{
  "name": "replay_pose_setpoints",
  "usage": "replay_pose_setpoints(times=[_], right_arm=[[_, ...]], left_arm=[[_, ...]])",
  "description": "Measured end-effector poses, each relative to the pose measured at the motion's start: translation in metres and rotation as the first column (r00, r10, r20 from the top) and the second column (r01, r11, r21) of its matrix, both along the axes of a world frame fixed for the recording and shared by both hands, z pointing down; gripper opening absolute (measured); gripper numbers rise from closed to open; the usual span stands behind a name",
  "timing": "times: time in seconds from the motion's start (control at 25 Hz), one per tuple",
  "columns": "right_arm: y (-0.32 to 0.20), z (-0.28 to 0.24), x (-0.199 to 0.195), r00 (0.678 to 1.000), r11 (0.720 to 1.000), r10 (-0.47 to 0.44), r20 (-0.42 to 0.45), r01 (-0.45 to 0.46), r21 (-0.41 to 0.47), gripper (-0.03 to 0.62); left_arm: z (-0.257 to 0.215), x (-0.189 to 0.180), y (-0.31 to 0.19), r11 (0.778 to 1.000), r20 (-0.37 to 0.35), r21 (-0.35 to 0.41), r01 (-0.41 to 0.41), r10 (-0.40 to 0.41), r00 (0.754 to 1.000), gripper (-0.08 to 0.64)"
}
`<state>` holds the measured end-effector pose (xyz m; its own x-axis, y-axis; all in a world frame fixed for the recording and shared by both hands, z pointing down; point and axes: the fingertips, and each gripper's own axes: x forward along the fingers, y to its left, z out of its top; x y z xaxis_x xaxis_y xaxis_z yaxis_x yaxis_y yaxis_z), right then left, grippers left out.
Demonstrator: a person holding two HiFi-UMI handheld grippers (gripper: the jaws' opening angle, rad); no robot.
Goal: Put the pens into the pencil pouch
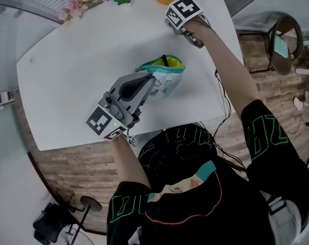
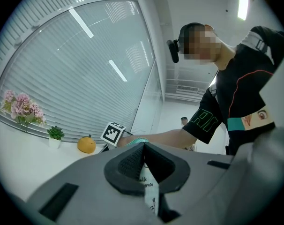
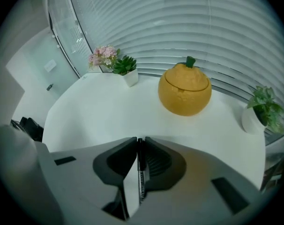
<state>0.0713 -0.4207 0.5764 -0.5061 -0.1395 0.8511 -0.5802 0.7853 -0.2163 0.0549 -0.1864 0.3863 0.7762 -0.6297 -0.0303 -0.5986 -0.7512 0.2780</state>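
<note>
The pencil pouch (image 1: 167, 79) lies mid-table, white with a teal zip edge and a yellow lining; its mouth gapes and something dark pokes out of it. My left gripper (image 1: 153, 81) is shut on the pouch's white fabric (image 2: 149, 187), and the cloth shows pinched between its pads in the left gripper view. My right gripper (image 1: 175, 28) hangs over the far right of the table (image 1: 68, 86), tilted steeply down. It is shut on a thin dark pen (image 3: 140, 172), which runs lengthwise between the pads.
An orange fruit-shaped pot (image 3: 184, 89) stands just ahead of the right gripper at the table's far edge. Small potted plants (image 3: 125, 68) (image 3: 261, 109) and pink flowers (image 3: 102, 56) line that edge. Cables trail from my right arm past the table's right edge.
</note>
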Motion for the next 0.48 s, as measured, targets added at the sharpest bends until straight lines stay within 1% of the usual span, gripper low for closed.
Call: replay_pose_setpoints(times=[0.12, 0.28, 0.4, 0.48], right_arm=[[0.002, -0.005, -0.002, 0.998, 0.999, 0.032, 0.059, -0.032, -0.014, 0.057], [0.004, -0.028, -0.001, 0.984, 0.997, 0.070, 0.162, -0.075, 0.022, 0.057], [0.006, -0.051, 0.003, 0.960, 0.993, 0.096, 0.265, -0.110, 0.037, 0.057], [0.009, -0.069, 0.007, 0.932, 0.990, 0.113, 0.345, -0.137, 0.046, 0.057]], left_arm=[[0.002, 0.000, 0.000, 1.000, 0.016, -0.005, -0.013, 0.014, 1.000, -0.003], [0.000, 0.000, 0.000, 1.000, 0.025, 0.000, -0.019, 0.019, 1.000, -0.003], [-0.001, 0.004, 0.001, 1.000, 0.033, 0.006, -0.027, 0.027, 0.999, -0.003], [-0.002, 0.006, 0.002, 0.999, 0.037, 0.011, -0.033, 0.033, 0.999, -0.003]])
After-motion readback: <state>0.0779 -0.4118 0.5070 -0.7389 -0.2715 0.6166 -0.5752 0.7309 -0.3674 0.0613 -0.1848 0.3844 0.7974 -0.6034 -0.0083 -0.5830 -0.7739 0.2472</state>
